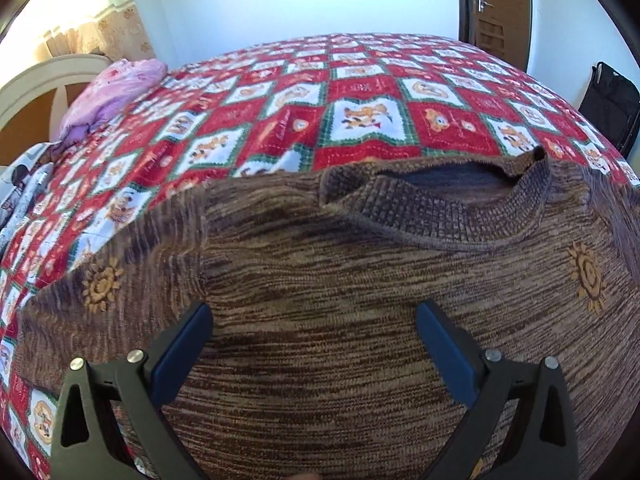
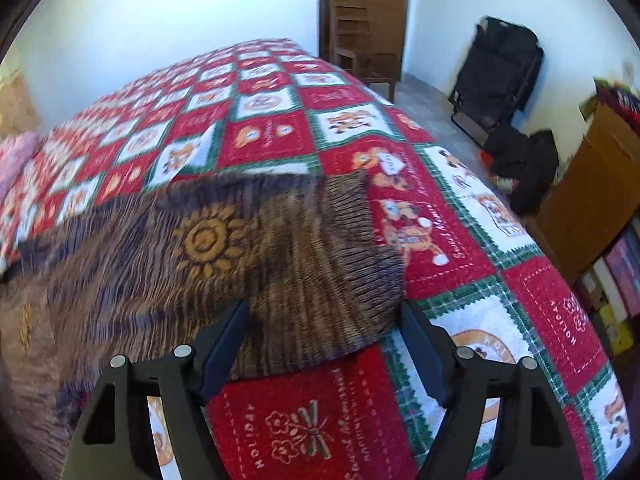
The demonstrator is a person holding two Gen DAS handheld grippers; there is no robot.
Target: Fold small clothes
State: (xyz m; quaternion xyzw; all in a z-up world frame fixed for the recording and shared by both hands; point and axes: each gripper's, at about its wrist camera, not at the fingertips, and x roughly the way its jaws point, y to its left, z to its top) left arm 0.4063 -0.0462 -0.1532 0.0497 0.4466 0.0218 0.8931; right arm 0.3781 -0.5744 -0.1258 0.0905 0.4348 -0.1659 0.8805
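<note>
A brown knit sweater with orange sun motifs lies flat on the bed, its ribbed collar toward the far side. My left gripper hovers just above the chest area, open, with nothing pinched between its blue pads. In the right wrist view one sleeve stretches to the right and ends in a ribbed cuff. My right gripper stands open astride the cuff's near edge: the knit lies between the fingers, and the pads do not visibly press on it.
A red, white and green holiday quilt covers the bed. A pink cloth lies at the far left. The bed's right edge drops to the floor, where a black bag and a wooden cabinet stand.
</note>
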